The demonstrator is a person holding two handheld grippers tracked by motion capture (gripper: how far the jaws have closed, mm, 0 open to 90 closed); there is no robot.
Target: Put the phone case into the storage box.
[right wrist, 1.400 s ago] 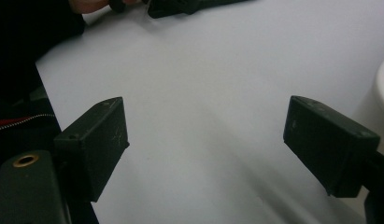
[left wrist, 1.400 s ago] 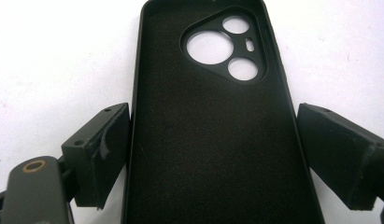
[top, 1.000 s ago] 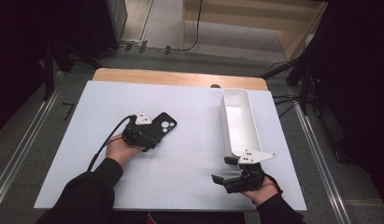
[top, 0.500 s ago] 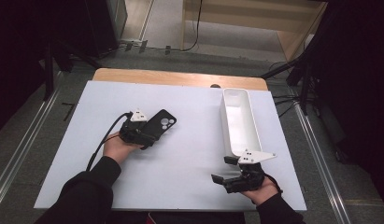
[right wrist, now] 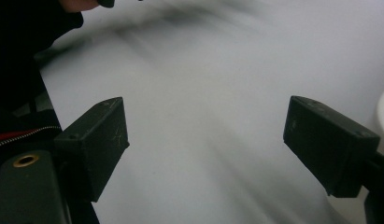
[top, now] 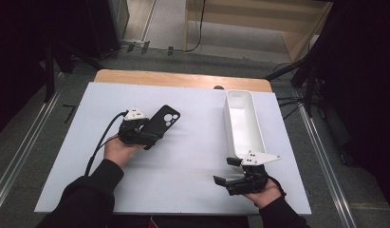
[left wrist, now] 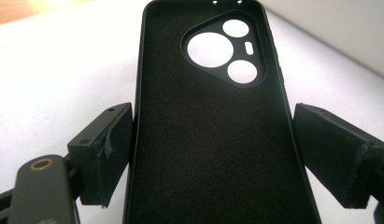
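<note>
A black phone case lies on the left part of the white table, with its hollow side facing up and its camera holes at the far end. The left gripper sits around the near end of the case. One jaw is on each side of it, very close to its edges, but it is hard to tell if they press on it. The right gripper rests near the front edge of the table with its jaws wide apart and nothing between them. A long white tray stands just beyond it.
</note>
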